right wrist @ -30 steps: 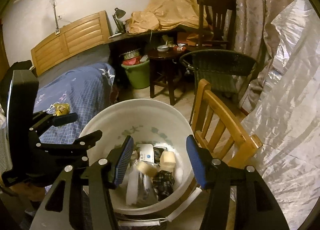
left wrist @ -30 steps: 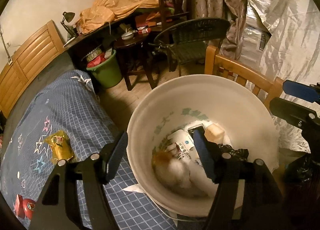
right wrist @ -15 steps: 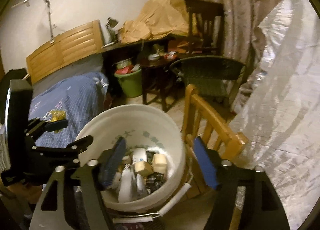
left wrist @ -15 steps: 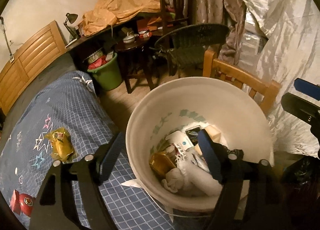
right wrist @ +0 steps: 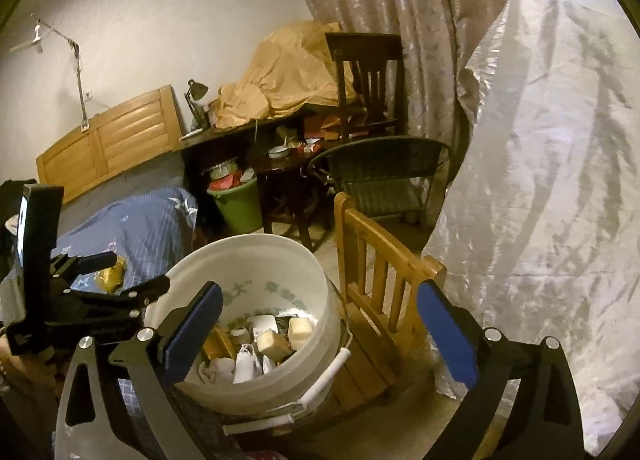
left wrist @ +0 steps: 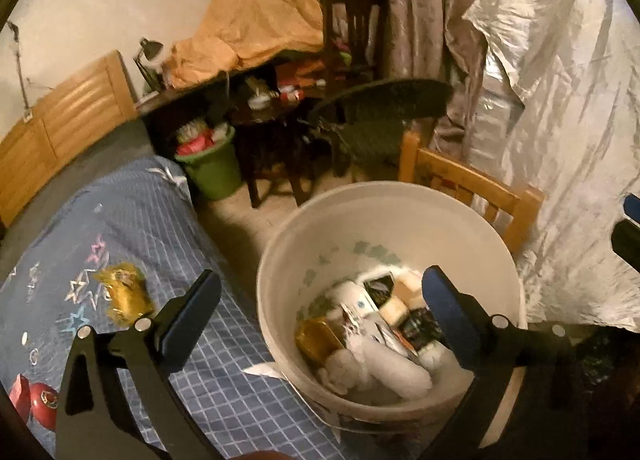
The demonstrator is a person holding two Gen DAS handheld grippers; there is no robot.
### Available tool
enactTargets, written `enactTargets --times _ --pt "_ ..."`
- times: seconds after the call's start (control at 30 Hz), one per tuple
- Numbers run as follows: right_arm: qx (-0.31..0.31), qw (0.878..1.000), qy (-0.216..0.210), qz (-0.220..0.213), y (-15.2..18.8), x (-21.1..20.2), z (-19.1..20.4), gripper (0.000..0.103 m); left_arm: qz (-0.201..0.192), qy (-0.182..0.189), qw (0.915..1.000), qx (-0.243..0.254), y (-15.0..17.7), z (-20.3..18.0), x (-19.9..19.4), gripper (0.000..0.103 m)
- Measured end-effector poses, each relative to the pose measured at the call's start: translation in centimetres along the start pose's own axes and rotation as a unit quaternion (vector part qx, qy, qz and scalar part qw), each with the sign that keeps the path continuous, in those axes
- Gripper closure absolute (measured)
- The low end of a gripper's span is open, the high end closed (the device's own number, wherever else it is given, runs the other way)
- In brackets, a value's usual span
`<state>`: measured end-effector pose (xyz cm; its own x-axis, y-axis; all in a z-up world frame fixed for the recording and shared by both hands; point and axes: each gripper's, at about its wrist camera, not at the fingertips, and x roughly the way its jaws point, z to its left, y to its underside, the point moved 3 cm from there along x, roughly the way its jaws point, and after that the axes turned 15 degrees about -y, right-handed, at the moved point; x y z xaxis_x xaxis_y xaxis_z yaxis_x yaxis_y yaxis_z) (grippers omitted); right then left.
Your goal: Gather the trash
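Left wrist view: my left gripper (left wrist: pixel 320 308) has just been opening and its jaws now stand wide apart with nothing between the pads; they straddle the near rim of the white bucket (left wrist: pixel 472 227). The bucket holds collected trash: a gold packet (left wrist: pixel 318 338), crumpled white paper and small cartons. A yellow wrapper (left wrist: pixel 124 294) lies on the blue bedspread (left wrist: pixel 132 227), well apart from the bucket, and red items (left wrist: pixel 38 400) lie at the bedspread's near edge. Right wrist view: my right gripper (right wrist: pixel 320 320) has likewise just been opening; its jaws are wide and empty above the bucket, which stands just beside a wooden chair (right wrist: pixel 384 260). Judgement: part of the trash is deposited; the wrapper and possibly the red items remain to be collected.
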<state>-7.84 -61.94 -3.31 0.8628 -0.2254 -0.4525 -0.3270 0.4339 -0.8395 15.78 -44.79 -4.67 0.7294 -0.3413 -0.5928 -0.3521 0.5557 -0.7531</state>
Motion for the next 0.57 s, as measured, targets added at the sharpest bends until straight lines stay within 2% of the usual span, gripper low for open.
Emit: enactTargets --times 0.3,0.57 --pt "0.014 1.0 0.006 -0.005 0.8 -0.8 -0.5 0.005 -0.019 0.002 0.9998 0.011 0.0 -0.3 -1.1 0.006" --pt "0.009 1.0 0.013 -0.013 0.8 -1.1 -0.1 0.005 -0.019 0.005 0.9997 0.015 0.5 -0.4 -1.7 0.006"
